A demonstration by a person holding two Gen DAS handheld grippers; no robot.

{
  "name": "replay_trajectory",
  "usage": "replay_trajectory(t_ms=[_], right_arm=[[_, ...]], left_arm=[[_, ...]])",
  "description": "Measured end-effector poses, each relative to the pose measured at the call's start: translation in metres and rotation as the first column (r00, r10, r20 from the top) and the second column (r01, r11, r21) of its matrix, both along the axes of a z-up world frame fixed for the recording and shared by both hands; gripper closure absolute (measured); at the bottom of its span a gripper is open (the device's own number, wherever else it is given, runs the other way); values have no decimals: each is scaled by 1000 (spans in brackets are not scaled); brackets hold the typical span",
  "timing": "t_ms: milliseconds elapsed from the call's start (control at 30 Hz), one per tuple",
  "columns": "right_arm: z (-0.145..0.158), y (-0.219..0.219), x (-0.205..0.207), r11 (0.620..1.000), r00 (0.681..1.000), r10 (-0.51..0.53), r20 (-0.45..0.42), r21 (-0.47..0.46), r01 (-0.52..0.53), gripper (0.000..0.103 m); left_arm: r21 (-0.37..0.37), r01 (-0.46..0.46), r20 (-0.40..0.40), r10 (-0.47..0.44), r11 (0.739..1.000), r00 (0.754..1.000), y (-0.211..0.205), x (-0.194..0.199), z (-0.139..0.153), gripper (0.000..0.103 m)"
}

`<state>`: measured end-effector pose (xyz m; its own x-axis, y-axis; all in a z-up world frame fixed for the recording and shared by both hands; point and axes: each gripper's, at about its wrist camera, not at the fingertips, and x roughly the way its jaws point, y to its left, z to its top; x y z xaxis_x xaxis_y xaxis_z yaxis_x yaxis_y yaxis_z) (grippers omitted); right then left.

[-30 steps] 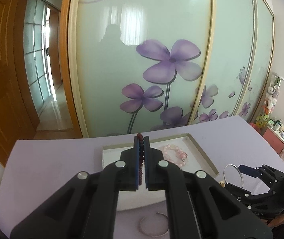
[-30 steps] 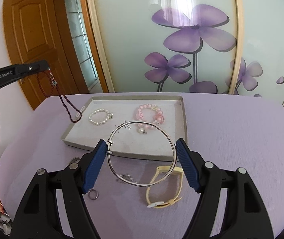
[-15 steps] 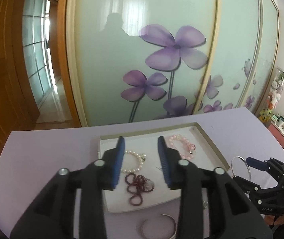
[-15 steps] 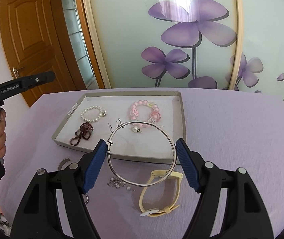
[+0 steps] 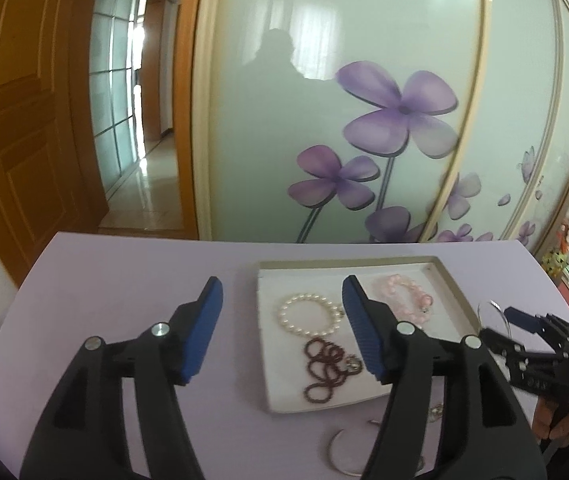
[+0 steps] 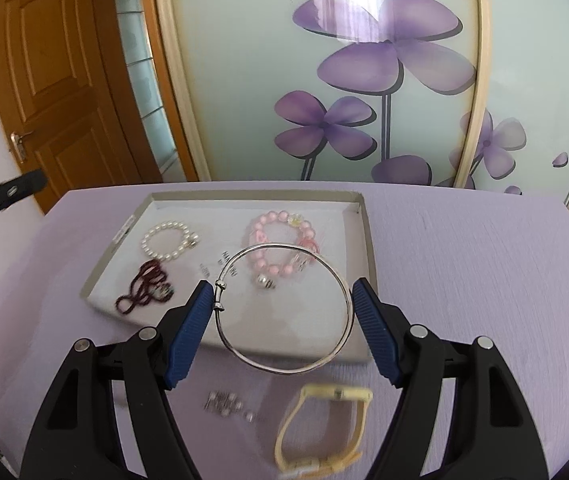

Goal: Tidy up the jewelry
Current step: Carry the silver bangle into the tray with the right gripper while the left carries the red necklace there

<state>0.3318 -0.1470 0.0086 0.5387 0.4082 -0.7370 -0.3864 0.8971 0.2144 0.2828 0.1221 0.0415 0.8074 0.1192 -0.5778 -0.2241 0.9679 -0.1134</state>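
Observation:
A shallow grey tray on the purple table holds a white pearl bracelet, a pink bead bracelet and a dark red bead string. My right gripper is shut on a silver bangle, held across both pads above the tray's near edge. My left gripper is open and empty, above the tray's left side; the red string and pearl bracelet lie between its fingers in view.
A yellow watch and small silver beads lie on the table in front of the tray. An open silver bangle lies near the tray's front edge. A glass flower-print wardrobe door stands behind the table.
My left gripper opened and let the dark red bead string fall into the tray, then spread wider and shifted left. My right gripper moved closer to the tray with the bangle.

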Motion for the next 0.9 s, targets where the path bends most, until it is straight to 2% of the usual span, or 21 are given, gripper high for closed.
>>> replay_trajectory(t_ms=[300, 633, 733, 900], right_arm=[[-32, 15, 46, 999, 990, -33, -138, 0, 33, 30], [-41, 23, 55, 999, 985, -49, -167, -24, 46, 30], [-44, 18, 56, 999, 977, -52, -208, -4, 52, 30], [-38, 6, 51, 998, 980, -59, -191, 24, 64, 29]], left_arm=[[-6, -18, -23, 18, 1000, 1000, 17, -5, -12, 39], [-15, -13, -38, 12, 1000, 999, 21, -6, -23, 39], [-15, -9, -43, 8, 1000, 999, 21, -7, -26, 39], [-13, -10, -51, 9, 1000, 999, 20, -9, -28, 39]])
